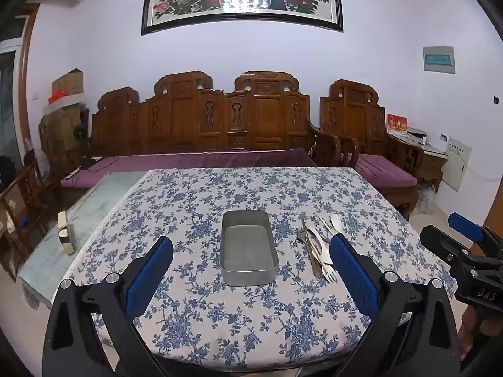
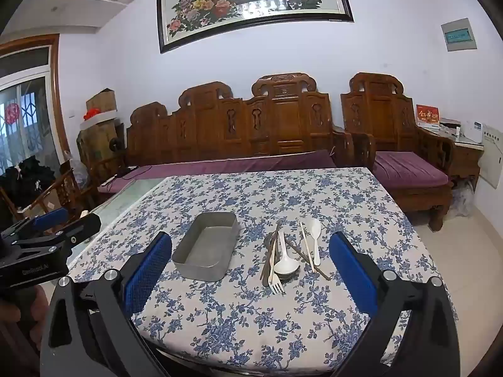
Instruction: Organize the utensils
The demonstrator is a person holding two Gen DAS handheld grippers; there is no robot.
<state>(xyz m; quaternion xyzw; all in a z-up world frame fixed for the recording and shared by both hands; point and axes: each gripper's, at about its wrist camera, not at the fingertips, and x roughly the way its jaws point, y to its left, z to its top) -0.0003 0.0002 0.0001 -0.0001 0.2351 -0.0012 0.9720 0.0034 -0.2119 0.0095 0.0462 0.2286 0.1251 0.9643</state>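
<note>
An empty grey metal tray (image 1: 248, 248) (image 2: 206, 246) sits mid-table on the blue floral cloth (image 1: 251, 314). To its right lies a pile of utensils (image 1: 317, 248) (image 2: 290, 253): white spoons (image 2: 286, 264), a white fork (image 2: 275, 278), chopsticks (image 2: 306, 245) and dark metal pieces. My left gripper (image 1: 251, 270) is open and empty, above the table's near side facing the tray. My right gripper (image 2: 251, 265) is open and empty, facing the utensil pile. Each gripper shows at the edge of the other's view.
A small wooden block (image 1: 66, 232) stands on the bare glass strip at the table's left. A carved wooden sofa (image 1: 220, 125) with purple cushions lies behind the table, an armchair (image 2: 393, 144) to the right, boxes (image 1: 63, 116) at the left.
</note>
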